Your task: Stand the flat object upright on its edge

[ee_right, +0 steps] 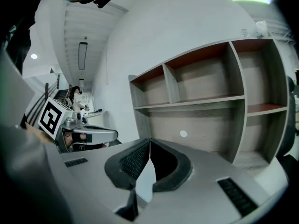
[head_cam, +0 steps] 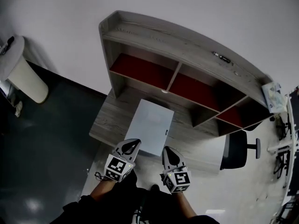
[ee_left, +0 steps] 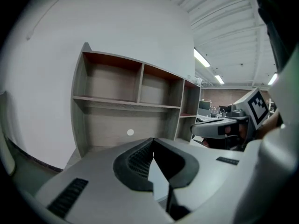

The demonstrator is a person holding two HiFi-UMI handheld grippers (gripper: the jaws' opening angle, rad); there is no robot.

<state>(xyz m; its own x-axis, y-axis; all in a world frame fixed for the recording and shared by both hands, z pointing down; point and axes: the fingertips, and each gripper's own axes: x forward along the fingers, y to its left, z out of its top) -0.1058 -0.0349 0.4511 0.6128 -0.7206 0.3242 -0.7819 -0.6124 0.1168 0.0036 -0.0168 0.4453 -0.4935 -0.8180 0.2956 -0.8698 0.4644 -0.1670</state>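
The board (head_cam: 150, 126) lies flat on the desk (head_cam: 108, 125). It is pale grey, with its far end toward the shelf unit (head_cam: 177, 55) and its near end just past the tips of my two grippers.

In the head view my left gripper (head_cam: 135, 143) covers the board's near left corner, so I cannot tell whether it touches the board or only hangs over it. My right gripper (head_cam: 167, 150) sits just beside the near right corner.

Both tools are fully closed and hold nothing. In the left gripper view the dark ribbed pads (ee_left: 140, 160) meet at the tips. In the right gripper view the pads (ee_right: 133, 161) do the same. Below the tips in each gripper view a pale sliver shows through the hollow between the jaws. I take it for the board, but too little shows to be sure.

My arms are cut off at the bottom of the head view. A chair (head_cam: 236, 149) stands right of the desk, partly under it.

A pale rounded thing (head_cam: 25, 80) at the left edge is too unclear to name. On top of the shelf unit are a small dark item (head_cam: 223, 58) and a light packet (head_cam: 273, 97), both too small to make out.

I can read no writing anywhere. The only print is the black-and-white squares on each marker cube (head_cam: 119, 167), and the board has a tiny dark mark on its right edge. A white dot (ee_right: 183, 134) sits on the desk's back panel.
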